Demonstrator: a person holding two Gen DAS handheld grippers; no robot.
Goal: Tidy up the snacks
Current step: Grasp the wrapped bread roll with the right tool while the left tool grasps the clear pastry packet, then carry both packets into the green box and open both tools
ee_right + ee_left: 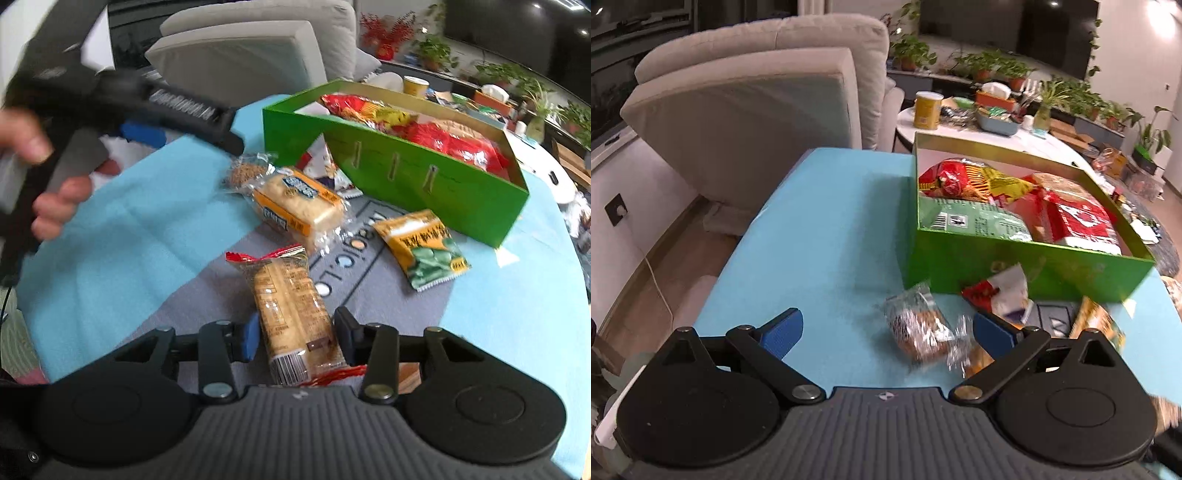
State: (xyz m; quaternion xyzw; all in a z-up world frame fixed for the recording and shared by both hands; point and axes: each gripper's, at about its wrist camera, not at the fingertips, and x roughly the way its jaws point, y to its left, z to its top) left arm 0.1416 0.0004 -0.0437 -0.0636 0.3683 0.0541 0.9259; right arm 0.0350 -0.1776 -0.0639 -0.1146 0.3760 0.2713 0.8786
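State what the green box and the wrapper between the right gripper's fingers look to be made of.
Green box: likely glossy printed cardboard, judging by its thin, flat, straight-edged walls with slots cut through. Cracker pack in the right gripper: clear, shiny plastic film, with the contents visible through it and red crimped ends.

We see a glossy green cardboard box point(406, 173), crinkly clear-plastic snack wrappers point(291, 314), and a matt blue cloth point(820, 236).

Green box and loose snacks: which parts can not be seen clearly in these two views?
- Green box: lower snack layers hidden under top packets, both views.
- Clear-wrapped snack, left wrist view: motion blur hides its label.
- Red-and-white packet, right wrist view: mostly behind the box corner.
- Rice-cracker pack: near end covered by the right gripper.
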